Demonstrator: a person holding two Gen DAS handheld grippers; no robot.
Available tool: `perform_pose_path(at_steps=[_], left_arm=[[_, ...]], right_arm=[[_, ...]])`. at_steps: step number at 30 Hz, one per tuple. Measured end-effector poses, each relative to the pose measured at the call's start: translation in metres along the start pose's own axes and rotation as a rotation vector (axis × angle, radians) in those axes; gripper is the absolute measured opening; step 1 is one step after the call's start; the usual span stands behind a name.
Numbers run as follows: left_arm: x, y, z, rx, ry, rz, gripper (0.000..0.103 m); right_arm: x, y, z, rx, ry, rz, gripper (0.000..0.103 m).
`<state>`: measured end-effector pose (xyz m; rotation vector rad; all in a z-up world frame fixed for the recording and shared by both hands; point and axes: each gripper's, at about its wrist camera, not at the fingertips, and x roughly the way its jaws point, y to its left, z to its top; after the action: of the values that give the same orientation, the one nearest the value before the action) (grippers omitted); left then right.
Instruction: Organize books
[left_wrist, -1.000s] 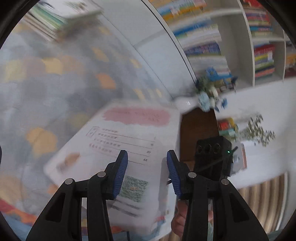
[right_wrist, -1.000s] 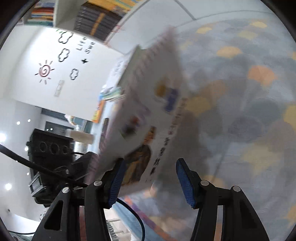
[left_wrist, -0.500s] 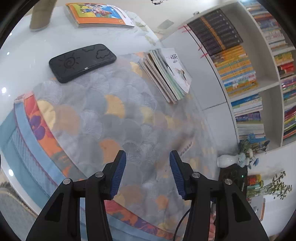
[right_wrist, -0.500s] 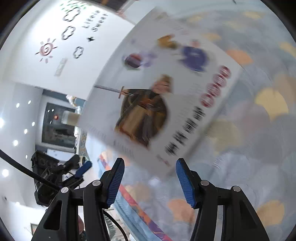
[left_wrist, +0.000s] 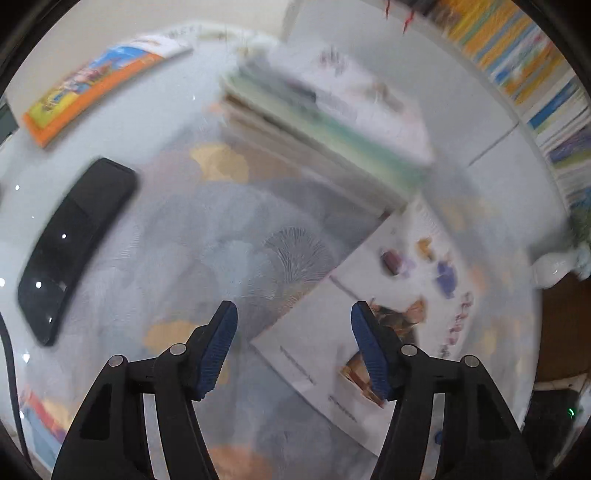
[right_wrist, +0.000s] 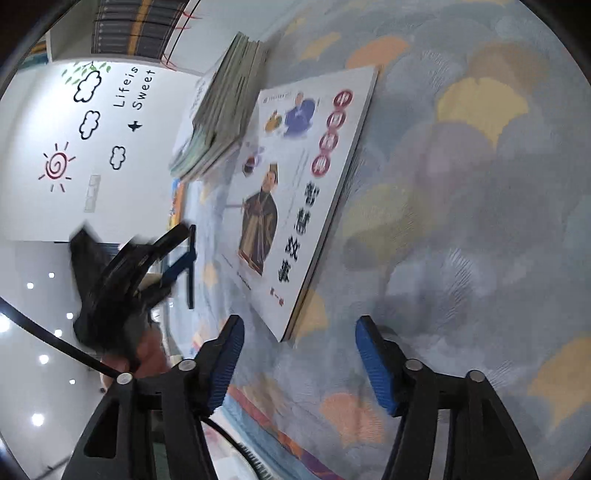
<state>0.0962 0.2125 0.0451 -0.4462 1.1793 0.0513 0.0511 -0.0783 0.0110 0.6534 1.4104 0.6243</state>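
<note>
White illustrated paperback book (right_wrist: 295, 192) flat on patterned cloth (right_wrist: 461, 221) beside book stack (right_wrist: 218, 110); left gripper (left_wrist: 293, 347), right gripper (right_wrist: 299, 360) released, jaws just widening, empty.

- White storybook (right_wrist: 295, 192) with a robed figure on its cover lies flat, face up, on the patterned cloth.
- Stack of thin books (right_wrist: 218, 110) lies just beside its far end.
- Orange-covered book (left_wrist: 96, 81) lies apart near the counter's far edge.

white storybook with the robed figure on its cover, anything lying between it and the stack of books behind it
Nothing visible does. The white storybook with the robed figure lies flat on the patterned grey tablecloth, its far corner right up against the stack of thin green-edged books. Both grippers are open and hold nothing.
</note>
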Motion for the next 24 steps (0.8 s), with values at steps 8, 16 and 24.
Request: perform_pose_path(at_steps=[8, 16, 24], left_arm=[[0.005, -0.011, -0.060, -0.016, 0.084, -0.247, 0.057], [-0.009, -0.013, -0.141, -0.098, 0.211, -0.413, 0.054], [-0.012, -0.012, -0.144, -0.113, 0.149, -0.309, 0.031]], right_arm=[[0.003, 0.009, -0.003, -0.120, -0.053, -0.122, 0.066], [-0.048, -0.033, -0.008, -0.193, -0.024, -0.182, 0.066], [-0.054, -0.043, 0.004, -0.138, -0.083, -0.282, 0.065]])
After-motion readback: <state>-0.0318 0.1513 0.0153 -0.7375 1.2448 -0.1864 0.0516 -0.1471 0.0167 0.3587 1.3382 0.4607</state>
